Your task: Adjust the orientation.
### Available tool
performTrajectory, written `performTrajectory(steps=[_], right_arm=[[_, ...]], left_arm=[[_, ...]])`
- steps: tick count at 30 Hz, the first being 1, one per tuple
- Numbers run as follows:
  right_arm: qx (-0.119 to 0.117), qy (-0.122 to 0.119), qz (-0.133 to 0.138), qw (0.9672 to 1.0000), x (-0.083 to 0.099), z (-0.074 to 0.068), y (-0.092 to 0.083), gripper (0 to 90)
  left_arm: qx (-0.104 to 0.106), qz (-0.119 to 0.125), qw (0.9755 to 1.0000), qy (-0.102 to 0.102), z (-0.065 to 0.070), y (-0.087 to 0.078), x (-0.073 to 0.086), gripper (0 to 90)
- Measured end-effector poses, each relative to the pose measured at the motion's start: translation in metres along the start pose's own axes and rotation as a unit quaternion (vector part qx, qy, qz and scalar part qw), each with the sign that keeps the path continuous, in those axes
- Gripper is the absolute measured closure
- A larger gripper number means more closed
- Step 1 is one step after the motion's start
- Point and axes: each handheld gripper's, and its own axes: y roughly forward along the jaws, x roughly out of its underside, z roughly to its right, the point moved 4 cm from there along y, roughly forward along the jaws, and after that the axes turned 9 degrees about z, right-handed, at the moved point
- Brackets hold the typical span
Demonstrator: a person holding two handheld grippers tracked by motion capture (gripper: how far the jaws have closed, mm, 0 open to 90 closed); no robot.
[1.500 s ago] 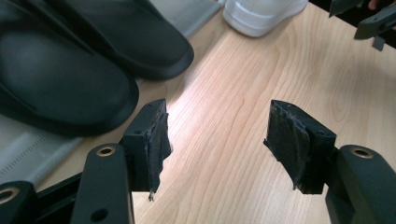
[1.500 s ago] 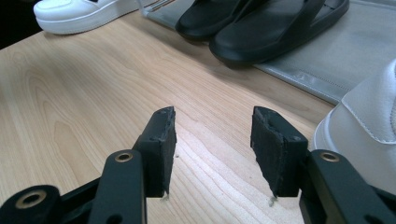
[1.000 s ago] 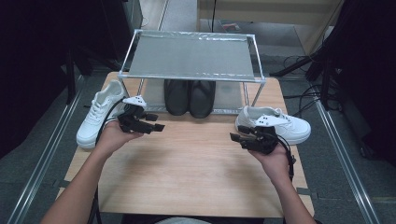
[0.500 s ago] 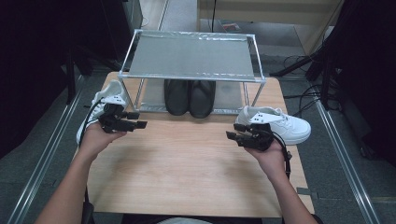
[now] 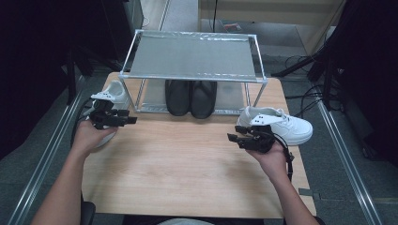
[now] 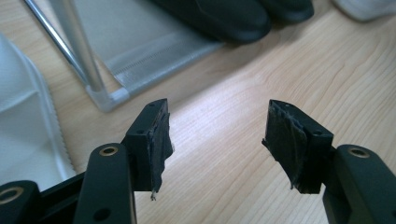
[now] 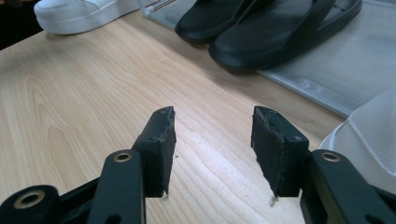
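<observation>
Two white sneakers lie on the surface, one (image 5: 110, 96) at the left edge beside the rack (image 5: 192, 56), the other (image 5: 281, 124) near the right edge. The left hand-held gripper (image 5: 129, 116) hangs over its sneaker with jaws wide and nothing between them; the right hand-held gripper (image 5: 237, 133) sits just beside its sneaker, jaws likewise parted and holding nothing. Black shoes (image 5: 190, 96) fill the lower shelf. To do this well, each should probably straddle a heel collar, though the left heel is partly hidden, and close squarely before lifting.
</observation>
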Motion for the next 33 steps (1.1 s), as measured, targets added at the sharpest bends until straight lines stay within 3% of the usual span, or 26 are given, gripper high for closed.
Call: performTrajectory(steps=[4, 13, 16, 18, 22, 30, 33], right_arm=[[0.003, -0.011, -0.004, 0.9999, 0.002, -0.002, -0.001, 51.4], [0.015, -0.005, 0.0, 0.9999, 0.005, 0.001, -0.009, 51.4], [0.021, -0.004, 0.0, 0.9998, 0.007, 0.002, -0.012, 51.1], [0.024, -0.003, 0.0, 0.9997, 0.009, 0.002, -0.014, 51.1], [0.03, -0.002, 0.0, 0.9995, 0.011, 0.003, -0.019, 51.1], [0.039, 0.003, 0.004, 0.9992, 0.013, 0.005, -0.025, 51.1], [0.04, 0.004, 0.003, 0.9992, 0.014, 0.006, -0.025, 51.1]], left_arm=[[-0.016, 0.005, 0.9998, -0.009, -0.017, -0.007, -0.004, 41.8], [-0.036, 0.008, 0.9992, -0.016, -0.047, -0.021, -0.016, 42.8], [-0.043, 0.008, 0.9989, -0.018, -0.053, -0.024, -0.022, 42.9], [-0.043, 0.016, 0.9989, -0.01, -0.053, -0.025, -0.025, 43.5], [-0.057, 0.009, 0.9984, -0.001, -0.06, -0.028, -0.031, 43.8], [-0.071, 0.02, 0.9969, -0.026, -0.082, -0.036, -0.033, 46.3], [-0.074, 0.007, 0.9965, -0.039, -0.088, -0.033, -0.027, 46.6]])
